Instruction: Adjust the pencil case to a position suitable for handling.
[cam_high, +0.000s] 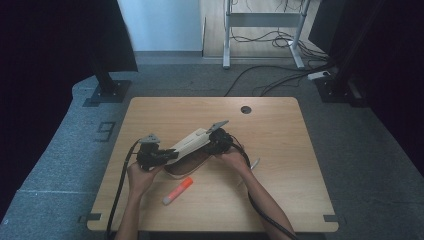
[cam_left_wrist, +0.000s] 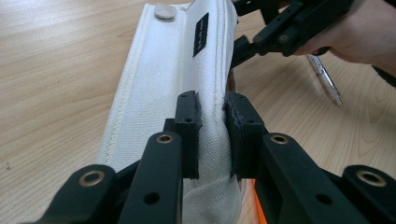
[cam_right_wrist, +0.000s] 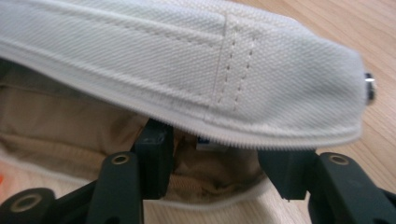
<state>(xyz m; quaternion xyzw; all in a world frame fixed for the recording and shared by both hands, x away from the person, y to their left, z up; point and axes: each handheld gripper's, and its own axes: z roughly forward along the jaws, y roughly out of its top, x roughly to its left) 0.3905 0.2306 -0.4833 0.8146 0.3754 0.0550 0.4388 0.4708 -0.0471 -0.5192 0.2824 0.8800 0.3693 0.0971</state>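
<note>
A white canvas pencil pouch (cam_high: 192, 142) is held above the wooden table (cam_high: 280, 150), stretched between both grippers with its mouth gaping. My left gripper (cam_high: 169, 154) is shut on the pouch's near end; in the left gripper view the pads (cam_left_wrist: 188, 116) pinch a fold of the pouch (cam_left_wrist: 163, 70). My right gripper (cam_high: 211, 145) is at the far end. In the right gripper view its jaws (cam_right_wrist: 217, 154) stand apart at the pouch's open mouth. One jaw reaches into the tan lining (cam_right_wrist: 70, 121), the other sits below the zip edge (cam_right_wrist: 261, 137).
An orange and white glue stick (cam_high: 177, 191) lies on the table in front of the pouch. A pen (cam_high: 255, 164) lies right of my right hand, also seen as the pen (cam_left_wrist: 324, 79). A cable hole (cam_high: 245, 109) sits near the far edge.
</note>
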